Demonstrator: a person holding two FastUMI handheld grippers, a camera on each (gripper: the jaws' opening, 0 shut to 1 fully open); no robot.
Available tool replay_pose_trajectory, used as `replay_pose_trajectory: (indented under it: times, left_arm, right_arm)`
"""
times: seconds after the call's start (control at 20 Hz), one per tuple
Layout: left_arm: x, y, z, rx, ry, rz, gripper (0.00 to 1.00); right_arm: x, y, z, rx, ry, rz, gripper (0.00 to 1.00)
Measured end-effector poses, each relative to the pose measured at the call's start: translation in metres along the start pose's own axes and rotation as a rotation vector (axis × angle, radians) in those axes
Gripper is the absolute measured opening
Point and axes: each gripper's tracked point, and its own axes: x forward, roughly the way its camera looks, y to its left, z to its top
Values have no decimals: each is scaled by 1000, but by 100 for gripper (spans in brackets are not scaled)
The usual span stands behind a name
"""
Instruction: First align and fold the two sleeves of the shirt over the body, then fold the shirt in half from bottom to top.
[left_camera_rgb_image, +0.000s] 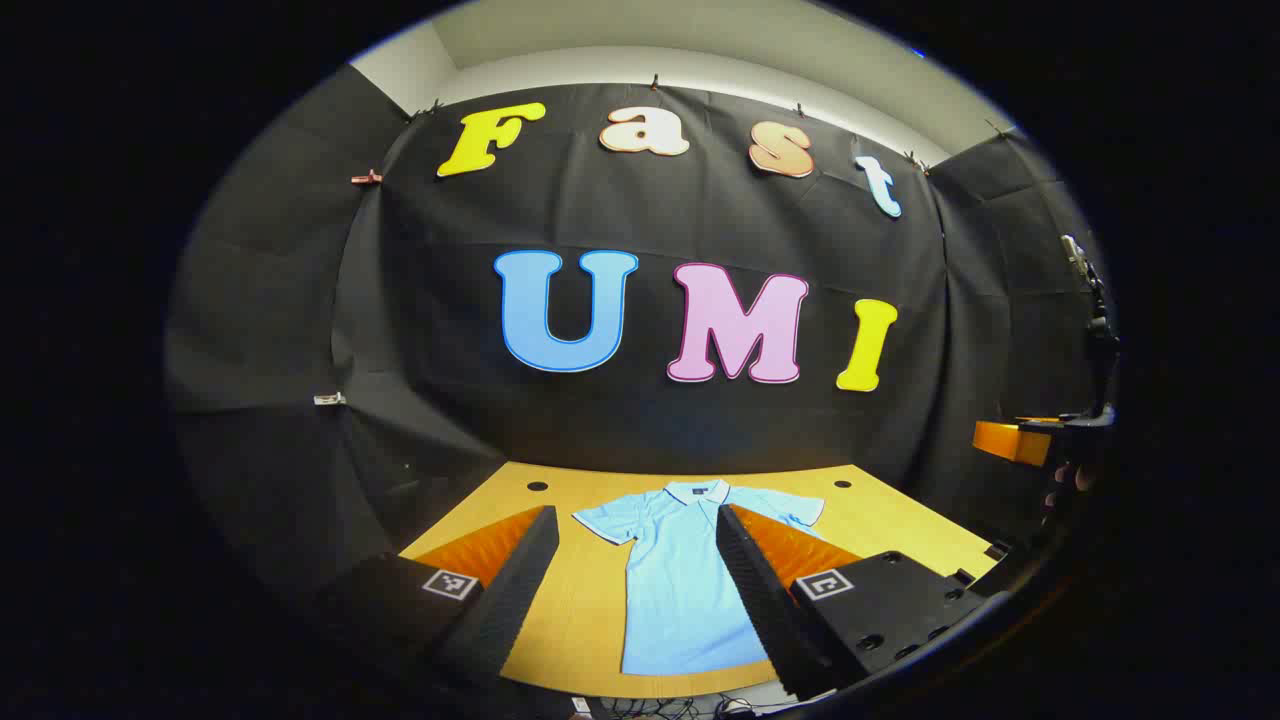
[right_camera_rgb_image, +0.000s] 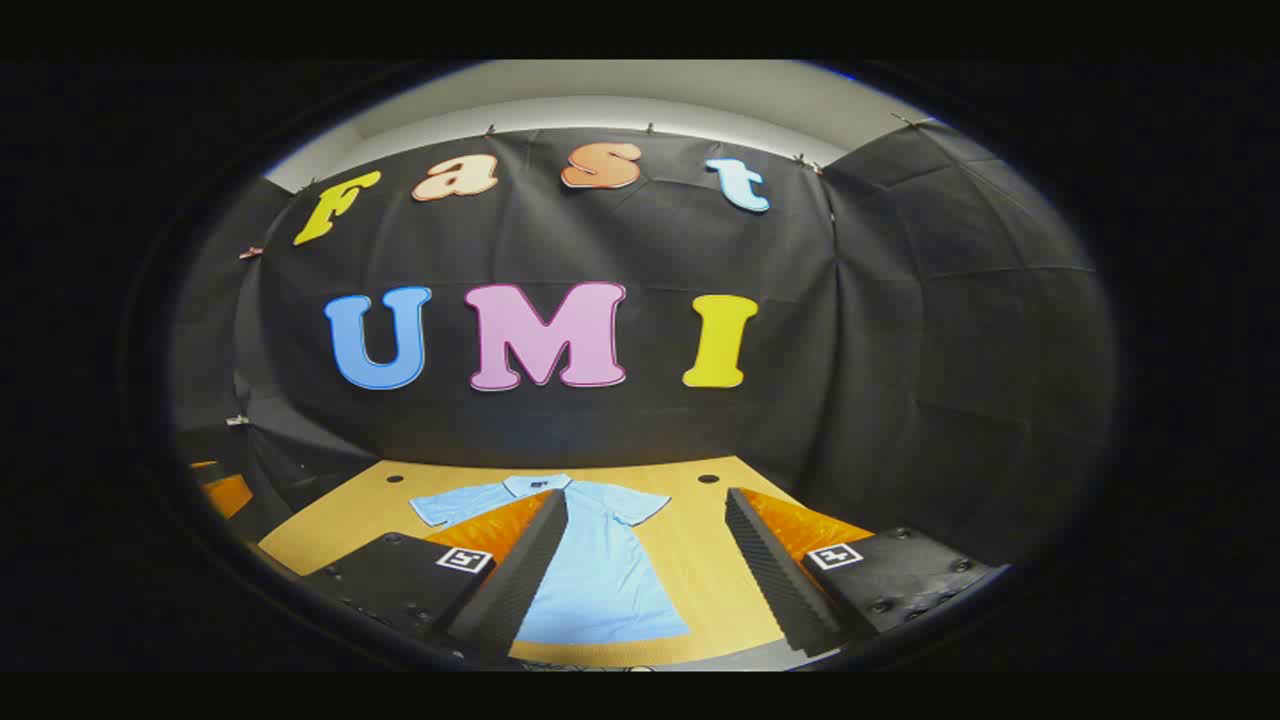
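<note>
Light-blue short-sleeved polo shirt (left_camera_rgb_image: 680, 580) lies flat on the yellow wooden desk (left_camera_rgb_image: 880, 520), collar away from us, hem towards us, long axis running front to back, both sleeves spread out unfolded. We hold the left tongs (left_camera_rgb_image: 635, 570) and right tongs (right_camera_rgb_image: 645, 560) raised above the near edge, both spread wide, gripping nothing. Shirt sits straight ahead of the left tongs, leftward of the right; we judge sleeve folding not yet begun
</note>
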Motion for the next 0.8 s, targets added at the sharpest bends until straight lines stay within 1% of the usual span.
replay_pose_trajectory:
  times: [0.05, 0.2, 0.35, 0.45, 0.5, 0.55, 0.7, 0.8]
  left_arm:
    - [4, 0, -1, 12, 3, 7, 99]
    - [16, -3, -11, 63, 34, 12, 99]
    - [23, -20, -8, 42, 33, -33, 99]
    - [31, -26, -6, 43, 30, -43, 99]
    - [37, -28, -6, 47, 33, -46, 97]
    - [44, -29, -4, 44, 38, -42, 99]
    - [63, -30, 5, 3, 29, -31, 99]
    - [73, -28, 10, -6, 24, -14, 99]
  right_arm:
    - [3, 0, 0, 0, -1, 3, 98]
    - [15, 0, 0, 3, -1, 0, 98]
    - [28, 2, -1, 9, 6, 6, 98]
    - [37, 1, -1, 2, 5, 11, 98]
    - [41, 1, 0, -1, 5, 13, 98]
    - [46, 1, 0, -1, 8, 17, 98]
    - [63, 4, 1, 2, 12, 31, 98]
    - [74, 5, 0, 1, 16, 39, 98]
